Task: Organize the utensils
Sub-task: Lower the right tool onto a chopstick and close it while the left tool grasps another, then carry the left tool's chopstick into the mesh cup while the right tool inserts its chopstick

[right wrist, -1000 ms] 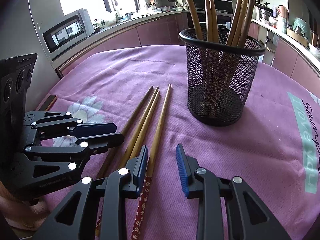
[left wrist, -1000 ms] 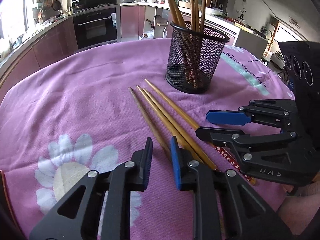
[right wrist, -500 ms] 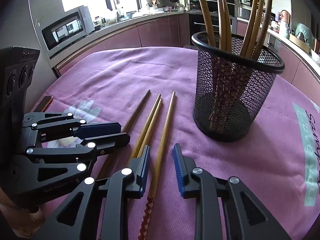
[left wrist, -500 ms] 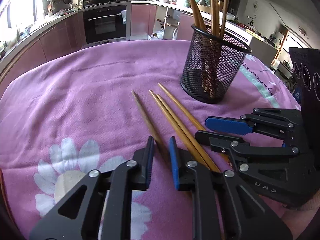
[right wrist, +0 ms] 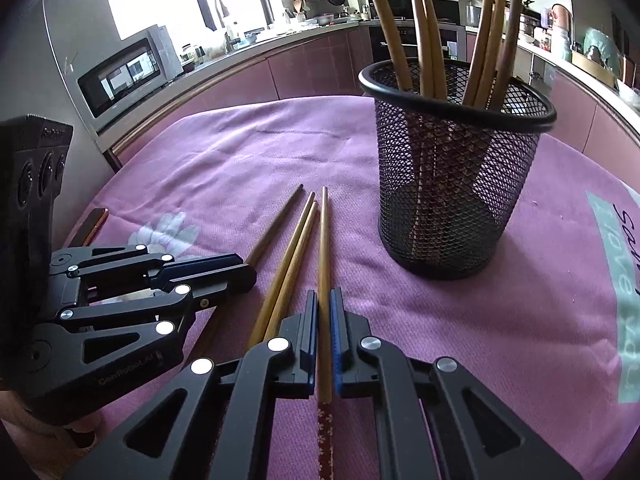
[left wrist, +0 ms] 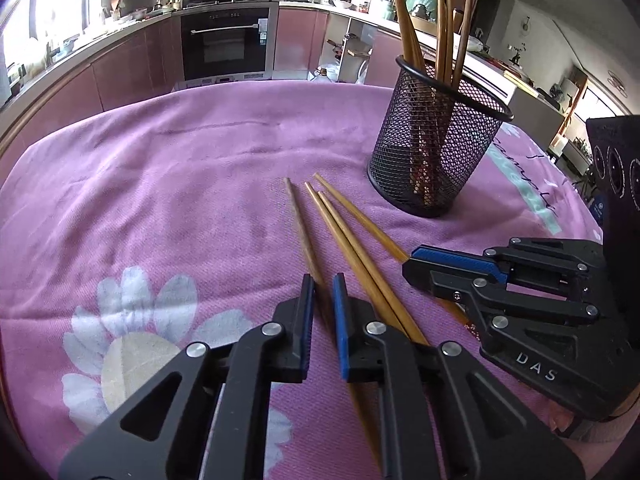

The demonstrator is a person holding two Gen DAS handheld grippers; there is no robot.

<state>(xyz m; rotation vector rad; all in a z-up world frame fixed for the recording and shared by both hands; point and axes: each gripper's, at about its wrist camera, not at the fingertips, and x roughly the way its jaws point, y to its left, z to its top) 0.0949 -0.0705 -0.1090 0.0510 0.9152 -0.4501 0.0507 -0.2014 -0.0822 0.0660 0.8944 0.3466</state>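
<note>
Several wooden chopsticks lie side by side on the purple cloth in front of a black mesh cup [left wrist: 436,140] [right wrist: 456,176] that holds several more upright. My left gripper [left wrist: 320,286] straddles the dark leftmost chopstick [left wrist: 298,216] with a narrow gap at each pad; it also shows in the right wrist view [right wrist: 236,270]. My right gripper [right wrist: 324,300] is shut on the rightmost chopstick [right wrist: 323,240], which has a red patterned handle end; it also shows in the left wrist view [left wrist: 416,258]. Two lighter chopsticks [left wrist: 344,232] [right wrist: 294,248] lie between them.
The round table's purple cloth [left wrist: 180,184] has a white flower print [left wrist: 132,340] near the left gripper and teal lettering [right wrist: 624,272] at the right. A dark flat object [right wrist: 94,224] lies at the table's left edge. Kitchen counters, an oven and a microwave stand behind.
Both grippers have narrowed. The right one moved forward and closed onto the rightmost chopstick. The left one closed partway around the dark leftmost chopstick.
</note>
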